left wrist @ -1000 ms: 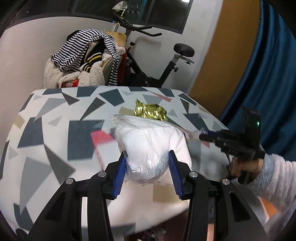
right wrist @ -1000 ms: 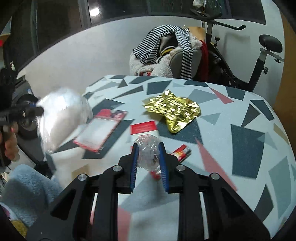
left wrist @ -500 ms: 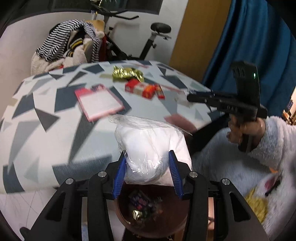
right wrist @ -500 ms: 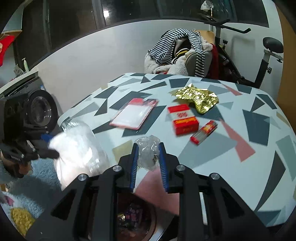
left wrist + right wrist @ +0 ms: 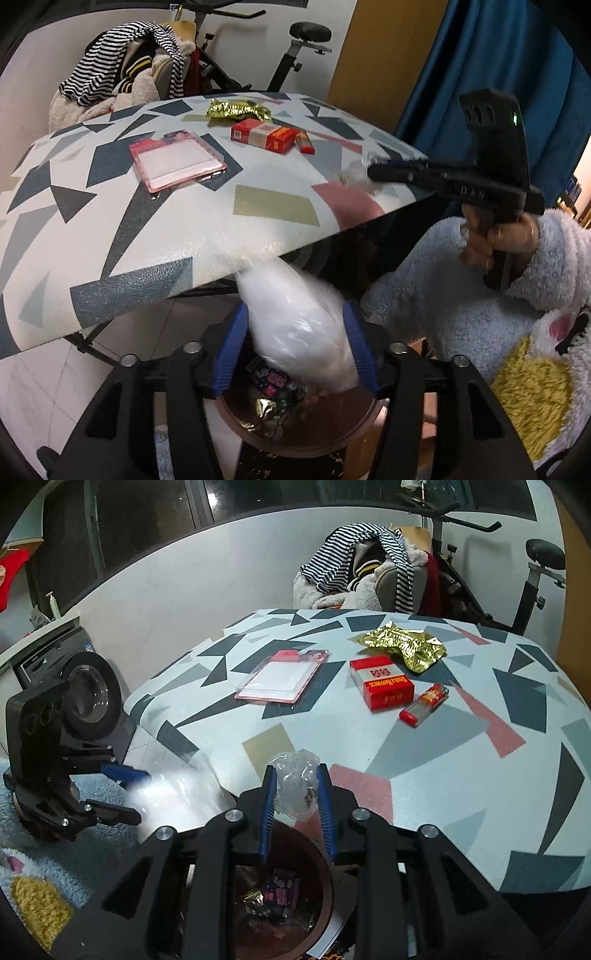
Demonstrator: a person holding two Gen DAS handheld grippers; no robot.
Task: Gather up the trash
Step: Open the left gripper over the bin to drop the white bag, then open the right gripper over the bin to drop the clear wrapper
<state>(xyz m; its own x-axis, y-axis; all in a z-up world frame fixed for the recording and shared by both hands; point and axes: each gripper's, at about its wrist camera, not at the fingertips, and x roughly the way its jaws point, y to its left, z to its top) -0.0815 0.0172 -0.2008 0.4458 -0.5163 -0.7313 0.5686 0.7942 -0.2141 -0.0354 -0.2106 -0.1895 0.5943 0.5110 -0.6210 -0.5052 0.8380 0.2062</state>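
A clear plastic bag of white stuff (image 5: 295, 325) sits between the blue pads of my left gripper (image 5: 295, 314), blurred and tilting down over a round brown bin (image 5: 354, 428) that holds wrappers. The jaws are opening and the pads no longer press the bag. The right wrist view shows the same left gripper (image 5: 133, 794) and bag (image 5: 173, 794) below the table's edge. My right gripper (image 5: 295, 775) is shut on a crumpled clear wrapper (image 5: 295, 779), above the bin (image 5: 328, 878) at the table's front edge. Seen from the left, the right gripper (image 5: 373, 173) hangs over the table corner.
The patterned table (image 5: 461, 775) carries a gold foil wrapper (image 5: 402, 644), a red box (image 5: 380, 686), a red lighter (image 5: 424, 703) and a pink blister pack (image 5: 284, 675). Behind stand a clothes-piled chair (image 5: 362, 572) and an exercise bike (image 5: 535, 565). A washing machine (image 5: 85, 694) is at the left.
Both grippers came back from over the table to the bin at its front edge. The left jaws have widened and the bag now tilts and slips downward. The right grip is unchanged.
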